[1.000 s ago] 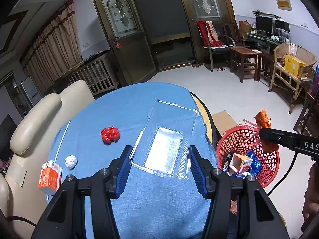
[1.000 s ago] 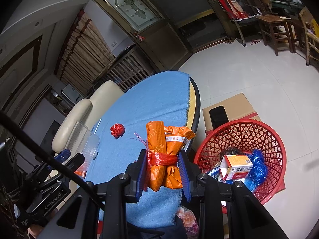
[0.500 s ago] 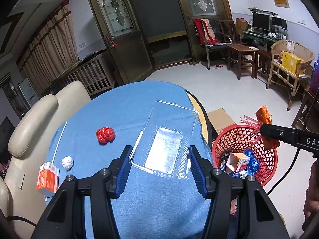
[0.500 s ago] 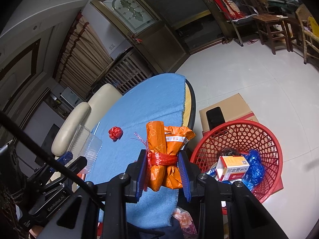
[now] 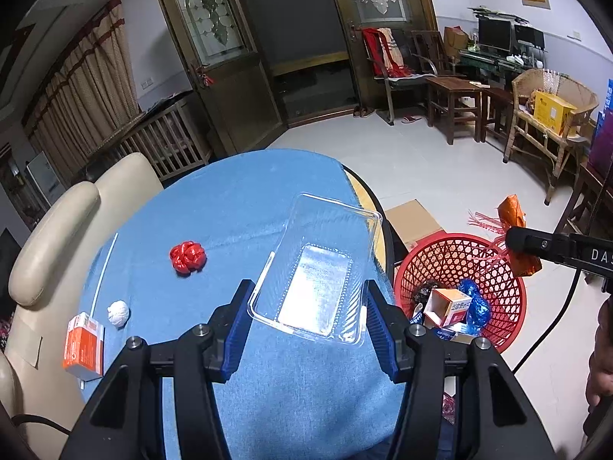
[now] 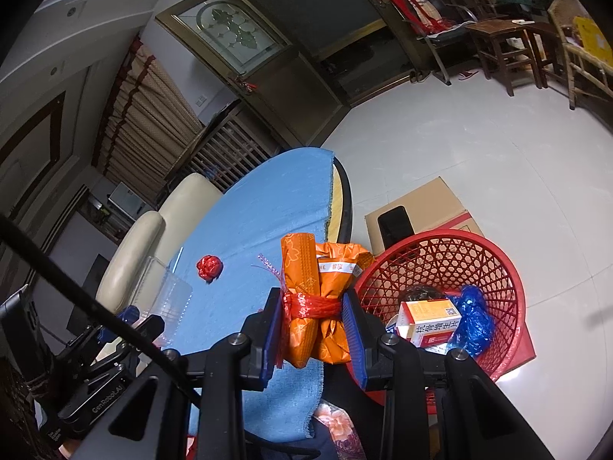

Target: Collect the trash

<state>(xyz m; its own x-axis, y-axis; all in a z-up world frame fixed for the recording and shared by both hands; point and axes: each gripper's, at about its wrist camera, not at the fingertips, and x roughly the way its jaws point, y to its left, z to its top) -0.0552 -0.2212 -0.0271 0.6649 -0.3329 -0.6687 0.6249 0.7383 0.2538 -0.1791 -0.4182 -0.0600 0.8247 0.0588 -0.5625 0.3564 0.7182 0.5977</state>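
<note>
Both grippers loaded; right one now carried toward the basket

Left gripper (image 5: 308, 308) clamps the clear plastic tray (image 5: 320, 268), jaws narrowed onto its long sides, above the near edge of the table (image 5: 245, 207). Right gripper (image 6: 312, 329) pinches the orange packet bundle (image 6: 322, 303) tied with red netting. Compared with a second ago the red basket (image 6: 494, 253) sits closer under the bundle and larger in the right wrist view; the bundle hangs at the basket's rim, by the table's right edge. Judgement: drop comes next. Tray grip unchanged. Left on the cloth: red wad (image 5: 187, 257), white ball (image 5: 118, 313), orange box (image 5: 84, 345) at the left edge
</note>
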